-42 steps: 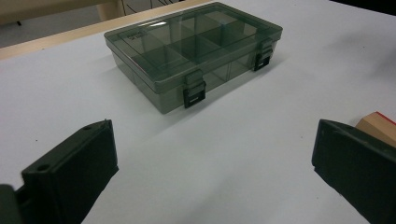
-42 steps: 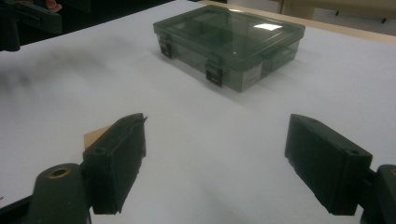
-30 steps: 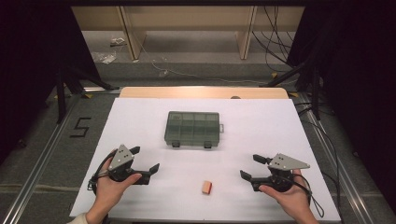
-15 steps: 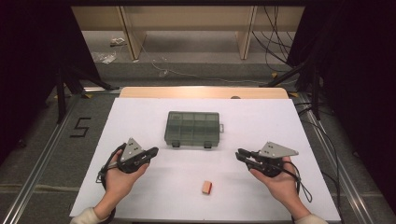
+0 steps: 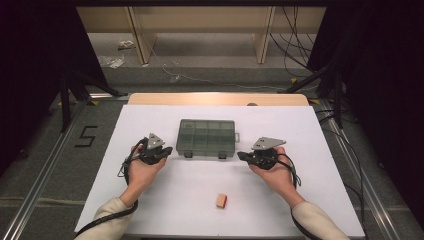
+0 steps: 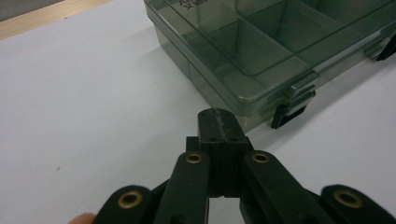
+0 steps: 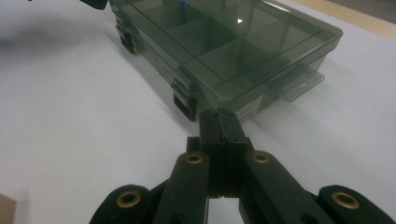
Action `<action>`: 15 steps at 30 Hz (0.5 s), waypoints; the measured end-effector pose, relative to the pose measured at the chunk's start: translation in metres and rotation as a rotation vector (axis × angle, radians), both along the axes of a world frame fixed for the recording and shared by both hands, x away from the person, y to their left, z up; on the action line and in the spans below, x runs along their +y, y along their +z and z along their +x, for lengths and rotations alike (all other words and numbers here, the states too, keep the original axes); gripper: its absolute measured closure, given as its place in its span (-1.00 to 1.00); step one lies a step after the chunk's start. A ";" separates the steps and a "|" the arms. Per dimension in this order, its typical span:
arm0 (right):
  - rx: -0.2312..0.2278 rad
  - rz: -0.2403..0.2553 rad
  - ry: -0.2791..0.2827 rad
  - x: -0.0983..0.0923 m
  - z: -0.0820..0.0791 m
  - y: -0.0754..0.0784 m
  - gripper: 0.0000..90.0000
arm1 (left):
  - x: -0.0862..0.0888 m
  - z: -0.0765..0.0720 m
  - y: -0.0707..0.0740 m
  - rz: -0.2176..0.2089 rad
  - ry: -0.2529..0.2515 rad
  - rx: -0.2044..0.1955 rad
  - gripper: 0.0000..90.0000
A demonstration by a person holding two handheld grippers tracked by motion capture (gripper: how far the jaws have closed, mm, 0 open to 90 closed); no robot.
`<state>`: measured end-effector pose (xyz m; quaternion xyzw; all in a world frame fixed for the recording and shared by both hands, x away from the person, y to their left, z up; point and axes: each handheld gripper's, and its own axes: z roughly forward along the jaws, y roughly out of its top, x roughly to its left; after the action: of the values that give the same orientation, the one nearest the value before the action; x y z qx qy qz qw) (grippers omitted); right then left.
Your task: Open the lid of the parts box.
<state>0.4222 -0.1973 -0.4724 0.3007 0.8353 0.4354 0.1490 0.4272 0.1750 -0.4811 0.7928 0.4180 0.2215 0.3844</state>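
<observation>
- On the white surface (image 5: 150, 200), a closed smoky-clear box (image 5: 206, 137) sits mid-sheet; everything below is placed against it.
- Box: divided into compartments that look empty; the lid is down and both front latches are fastened, a small tab jutting from its right end. By my reading nothing is done yet: unlatching and lifting the lid remain.
- Left tool (image 5: 167, 149): just beside the box's left front corner, tip aimed at that corner and near the left latch (image 6: 288, 109), apart from it. Its jaws are pressed together with nothing between them.
- Right tool (image 5: 241, 156): just beside the box's right front corner, tip close to the right latch (image 7: 185, 100), not touching as far as I can tell. Jaws likewise pressed together and empty.
- Small block (image 5: 221, 201): orange-tan, well in front of the box toward the person, lying untouched between the two forearms.
</observation>
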 end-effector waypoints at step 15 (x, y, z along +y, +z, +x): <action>0.031 -0.032 -0.011 0.007 0.016 -0.011 1.00 | -0.004 0.015 -0.012 0.032 -0.017 0.005 0.99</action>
<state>0.4378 -0.1908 -0.4833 0.3097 0.8426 0.4166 0.1433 0.4420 0.1711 -0.4936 0.8030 0.4086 0.2229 0.3723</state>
